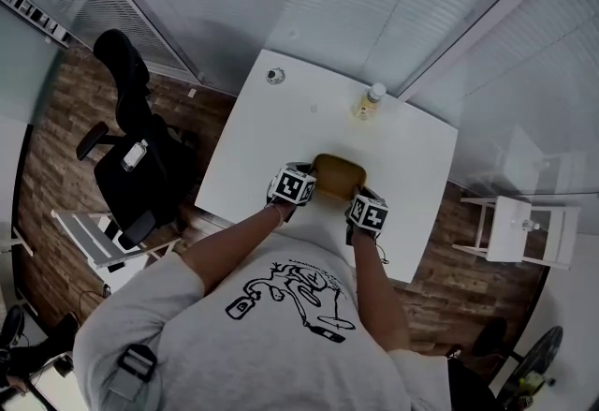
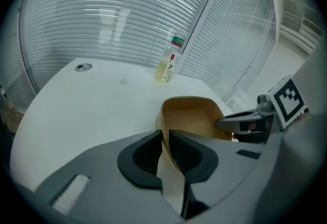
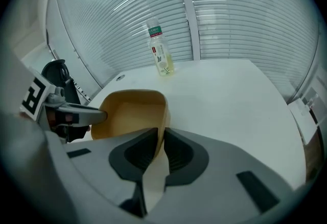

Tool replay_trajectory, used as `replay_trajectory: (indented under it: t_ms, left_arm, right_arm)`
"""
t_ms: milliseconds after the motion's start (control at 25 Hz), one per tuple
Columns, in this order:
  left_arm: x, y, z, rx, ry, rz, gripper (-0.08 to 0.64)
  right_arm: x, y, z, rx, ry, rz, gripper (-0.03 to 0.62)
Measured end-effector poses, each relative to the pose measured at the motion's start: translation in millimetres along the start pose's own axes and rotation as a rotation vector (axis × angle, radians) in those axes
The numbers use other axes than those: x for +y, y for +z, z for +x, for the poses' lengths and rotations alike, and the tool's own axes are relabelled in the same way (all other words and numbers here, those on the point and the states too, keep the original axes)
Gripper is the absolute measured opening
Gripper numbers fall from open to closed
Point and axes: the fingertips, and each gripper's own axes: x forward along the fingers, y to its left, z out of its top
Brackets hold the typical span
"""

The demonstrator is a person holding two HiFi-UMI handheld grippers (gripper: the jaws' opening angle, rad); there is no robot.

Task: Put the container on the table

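Right at the near edge of the table (image 1: 281, 128), between your two grippers, sits the tan container (image 1: 337, 175). Your left gripper (image 2: 164, 139) has its left wall and your right gripper (image 3: 161, 139) has the right wall, so the thing spans the gap between them, open side up. Can't tell from any view if its bottom touches the tabletop or hangs just above it.

Room-wise you've got plenty of bare white surface ahead of the container. A bottle (image 1: 370, 102) stands upright near the far edge, well apart from it, and a small round fitting (image 1: 274, 75) sits by the far left corner. An office chair (image 1: 131, 147) is off the table's left side.

Both grippers' jaws are pinched nearly together, each squeezing a thin container wall and nothing else.
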Motion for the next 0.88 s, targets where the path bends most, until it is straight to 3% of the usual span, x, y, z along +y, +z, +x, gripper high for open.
replay_trajectory:
  t_ms: [520, 680, 880]
  left_arm:
    - [0, -15, 13, 0.051, -0.002, 0.004, 0.046]
    - [-3, -8, 6, 0.02, -0.003, 0.005, 0.066]
    - [-1, 5, -10, -0.041, 0.02, -0.001, 0.081]
  right_arm:
    - [-1, -14, 15, 0.046, 0.075, 0.043, 0.035]
    - [0, -3, 6, -0.003, 0.081, 0.048, 0.081]
    - [-3, 21, -16, -0.089, 0.051, -0.024, 0.081]
